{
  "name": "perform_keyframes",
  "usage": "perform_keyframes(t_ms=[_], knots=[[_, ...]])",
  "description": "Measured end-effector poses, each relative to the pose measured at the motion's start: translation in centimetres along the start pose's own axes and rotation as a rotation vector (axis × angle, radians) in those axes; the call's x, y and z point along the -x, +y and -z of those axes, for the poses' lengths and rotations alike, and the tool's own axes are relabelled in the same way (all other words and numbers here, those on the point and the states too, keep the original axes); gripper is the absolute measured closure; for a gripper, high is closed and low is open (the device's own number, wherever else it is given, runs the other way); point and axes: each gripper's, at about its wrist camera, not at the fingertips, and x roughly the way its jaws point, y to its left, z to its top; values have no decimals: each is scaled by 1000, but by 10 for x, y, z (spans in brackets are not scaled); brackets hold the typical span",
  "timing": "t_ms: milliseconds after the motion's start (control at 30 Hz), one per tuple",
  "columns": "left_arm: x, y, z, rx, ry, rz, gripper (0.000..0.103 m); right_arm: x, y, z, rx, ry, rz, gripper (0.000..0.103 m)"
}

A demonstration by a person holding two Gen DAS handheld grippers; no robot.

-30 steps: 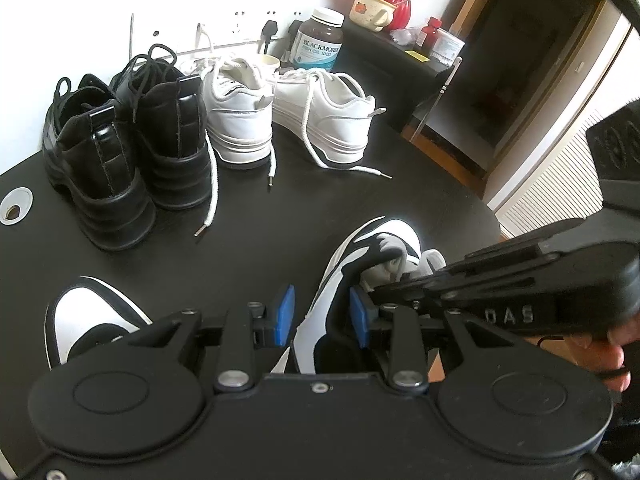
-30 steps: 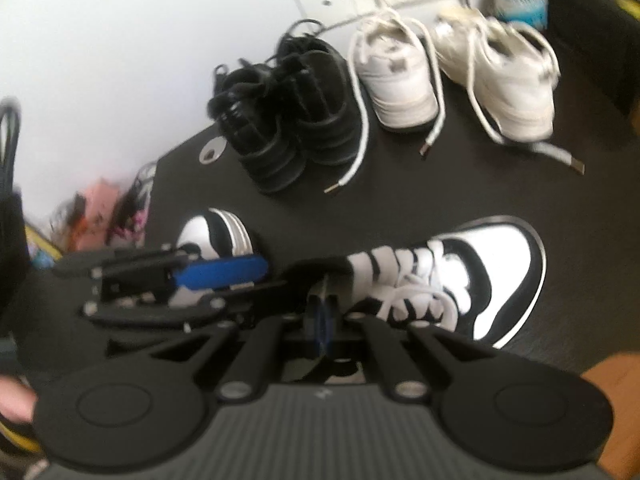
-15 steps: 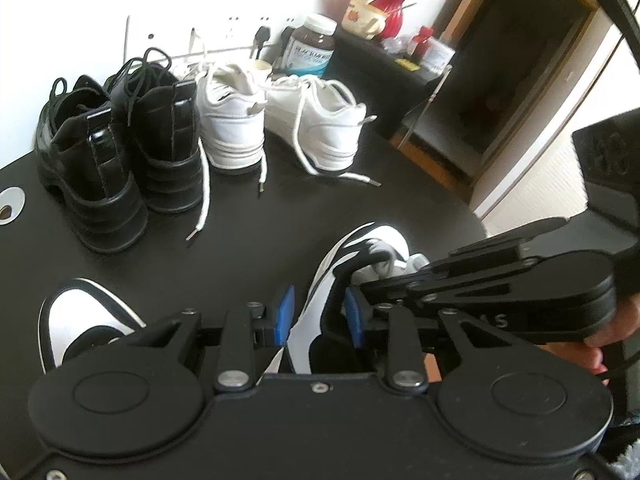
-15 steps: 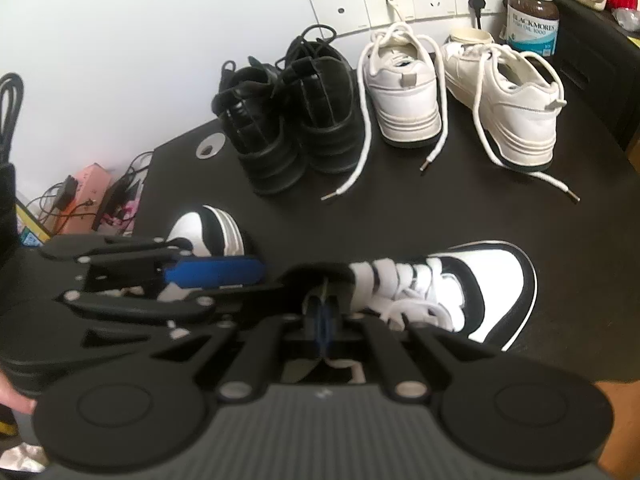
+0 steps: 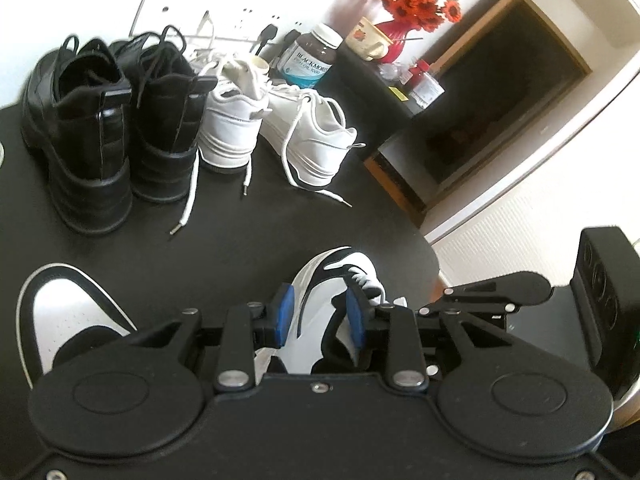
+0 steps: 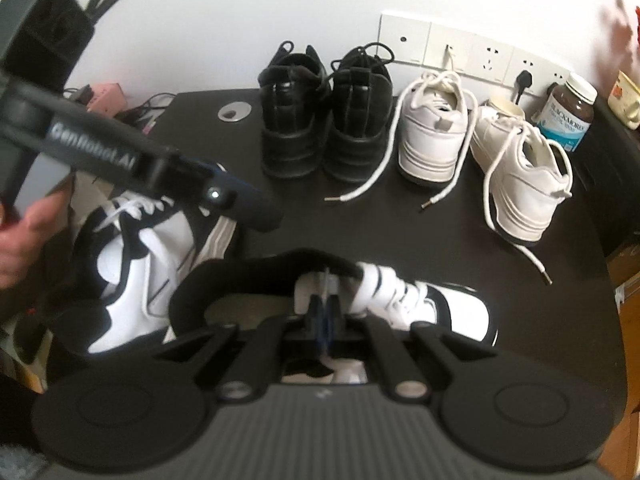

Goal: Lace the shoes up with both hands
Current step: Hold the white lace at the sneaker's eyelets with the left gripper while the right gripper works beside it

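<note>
Two grippers work the laces of a black-and-white sneaker [image 6: 420, 304] on a dark surface [image 6: 440, 232].
The left gripper [image 5: 320, 316], fingers apart, straddles the sneaker's collar below it without pinching; the right gripper [image 6: 325, 312], fingers pressed together, seemingly pinches a lace [image 6: 326, 280] just ahead. Next, probably, pull it taut.

Left gripper [image 5: 320, 314] jaws parted; right gripper [image 6: 325, 312] jaws closed.
</note>
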Motion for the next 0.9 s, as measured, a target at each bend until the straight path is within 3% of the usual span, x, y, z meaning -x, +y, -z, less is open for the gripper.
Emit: perform_keyframes(t_ms=[167, 467, 900], knots=[[-8, 6, 0, 17, 50, 34, 74, -7, 0, 1, -6, -18, 8, 101], [-19, 11, -1, 28, 115, 92, 74, 2, -13, 16, -86, -124, -93, 101], [-25, 18, -12, 60, 136, 88, 74, 13, -17, 27, -132, -182, -105, 101]])
